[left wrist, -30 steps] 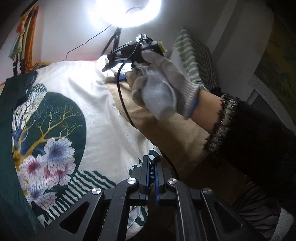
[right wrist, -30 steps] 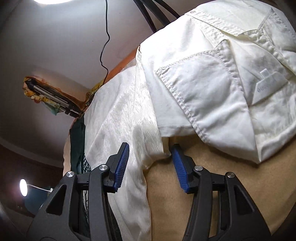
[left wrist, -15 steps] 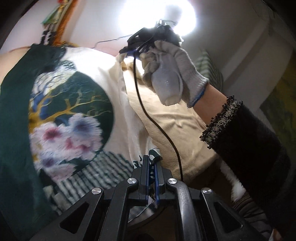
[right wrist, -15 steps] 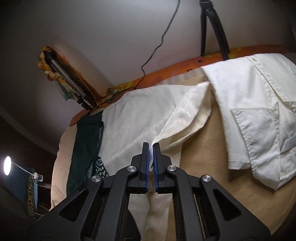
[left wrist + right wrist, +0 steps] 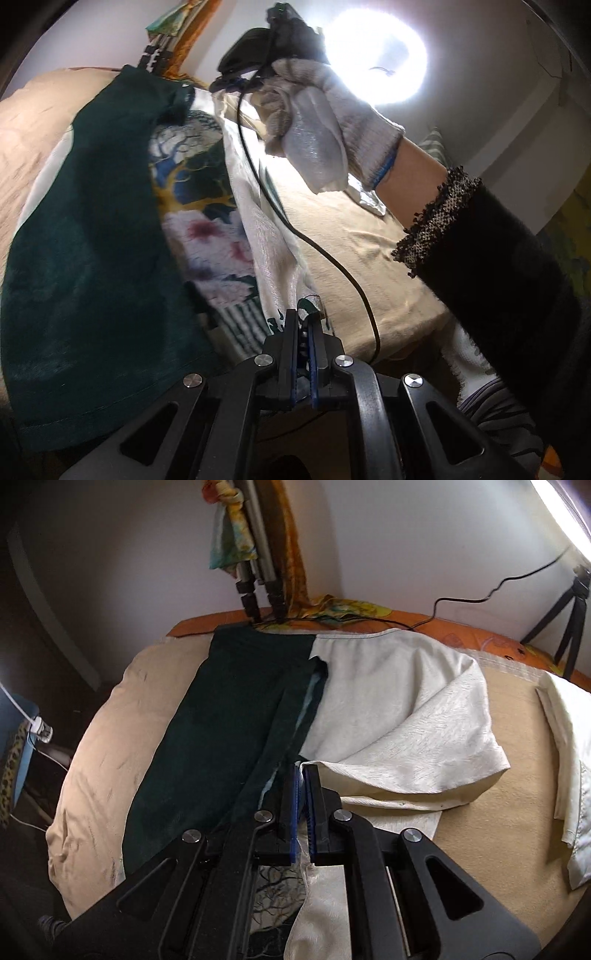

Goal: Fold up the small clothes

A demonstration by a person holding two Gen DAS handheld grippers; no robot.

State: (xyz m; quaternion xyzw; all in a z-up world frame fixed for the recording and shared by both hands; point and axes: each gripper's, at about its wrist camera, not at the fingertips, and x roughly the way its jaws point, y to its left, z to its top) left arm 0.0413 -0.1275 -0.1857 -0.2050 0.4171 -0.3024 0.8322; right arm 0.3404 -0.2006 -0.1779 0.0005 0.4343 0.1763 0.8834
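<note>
left gripper [image 5: 303, 325]: from my remote seat i see its jaws pressed together, pinching the near edge of the printed garment [image 5: 207, 206].
right gripper [image 5: 303, 775]: jaws pressed together on a cream-and-green fold of the same garment [image 5: 388, 709], lifted off the bed.
printed garment: cream cloth with a dark green panel and a tree-and-flower print, spread over the tan blanket [image 5: 354, 236]; its right side is doubled over toward the middle, the cream underside facing up in the right wrist view.
gloved hand [image 5: 317, 122]: in the left wrist view i see the right hand, in a grey knit glove, gripping the other tool's handle high above the cloth, a black cable [image 5: 295, 236] hanging from it.
white shirt [image 5: 569, 746]: lying at the right edge of the blanket, apart from the garment.
ring light [image 5: 376, 62]: glaring behind the glove.
tripod legs [image 5: 258, 579]: propped against the wall at the bed's far edge.
</note>
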